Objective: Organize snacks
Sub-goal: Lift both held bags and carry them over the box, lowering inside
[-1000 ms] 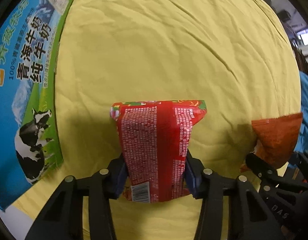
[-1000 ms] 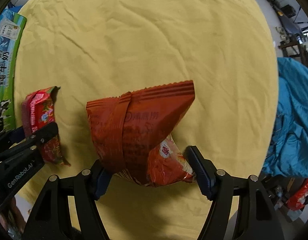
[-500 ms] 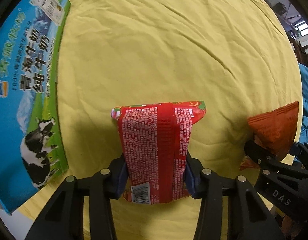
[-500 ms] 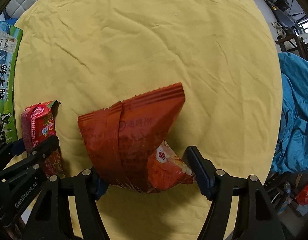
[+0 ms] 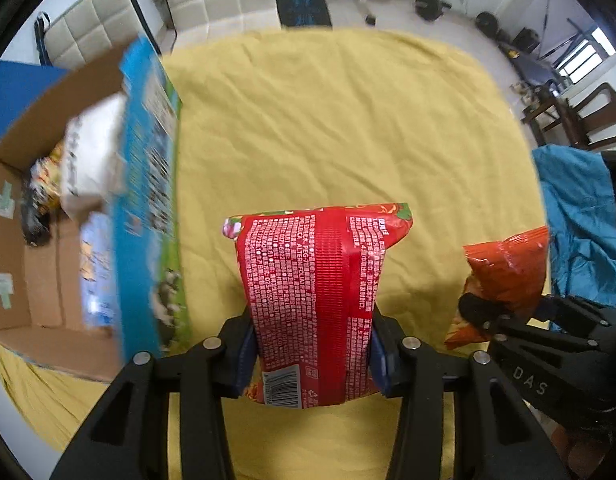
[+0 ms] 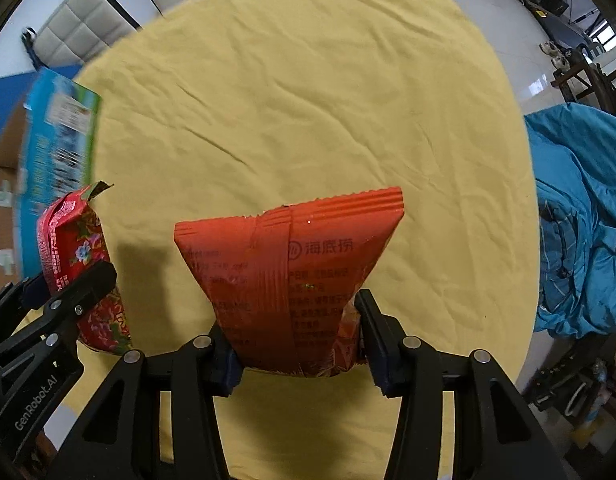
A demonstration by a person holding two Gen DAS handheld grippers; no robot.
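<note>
A: Both packets are off the yellow cloth (image 5: 347,120) now. A second ago they sat low on it; the cloth has dropped away and the room beyond its far edge shows.

B: Grips?

A: Left gripper (image 5: 311,354) is clamped on the red packet (image 5: 313,300), pads pressing both sides near its barcode end. Right gripper (image 6: 296,344) is closing on the orange packet (image 6: 292,276); a second ago that bag sat loose between wide jaws, now the pads squeeze its lower end. Both bags hang in the air above the near part of the cloth.

B: Where do they go?

A: Likely the cardboard box (image 5: 24,280) at the cloth's left edge. It's open, and other packets show inside, blurred. The box's blue printed flap (image 5: 148,200) stands between the left gripper and the opening.

B: Risk?

A: The orange bag is puffy and pinched low, so it may slip. The flap needs clearing on the way in.
</note>
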